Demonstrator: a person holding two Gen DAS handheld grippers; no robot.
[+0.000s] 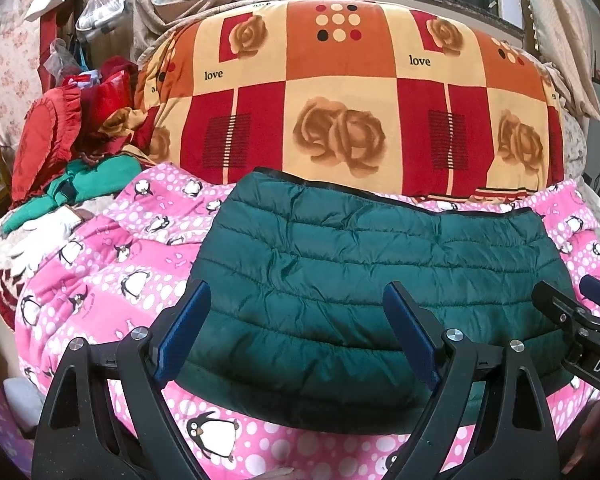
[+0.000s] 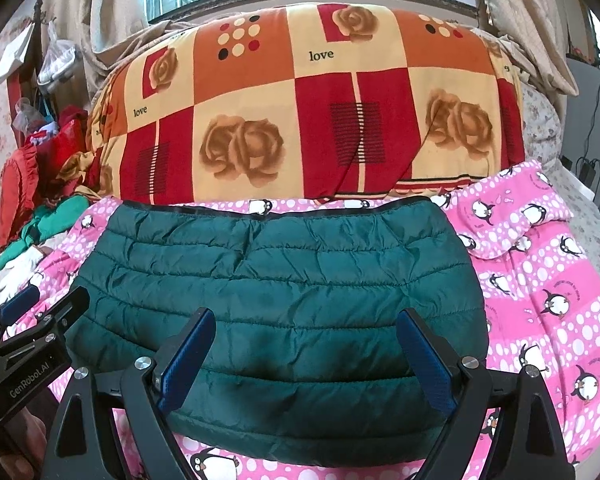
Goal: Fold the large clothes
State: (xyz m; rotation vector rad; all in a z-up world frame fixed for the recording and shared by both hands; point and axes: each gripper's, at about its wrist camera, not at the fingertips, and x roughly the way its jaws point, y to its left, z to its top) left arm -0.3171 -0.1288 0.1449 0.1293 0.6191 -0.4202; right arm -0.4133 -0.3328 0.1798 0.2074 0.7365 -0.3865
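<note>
A dark green quilted puffer jacket (image 1: 364,276) lies folded into a wide compact rectangle on a pink penguin-print blanket (image 1: 112,280); it also shows in the right wrist view (image 2: 284,292). My left gripper (image 1: 300,328) is open and empty, hovering above the jacket's near edge. My right gripper (image 2: 306,352) is open and empty, also above the near edge. The right gripper shows at the right edge of the left wrist view (image 1: 580,312); the left gripper shows at the left edge of the right wrist view (image 2: 32,336).
A big rolled quilt with red, orange and rose squares (image 1: 340,92) lies just behind the jacket. Red and green clothes (image 1: 76,152) are piled at the left. The pink blanket (image 2: 540,280) spreads to the right. A window and curtains are behind.
</note>
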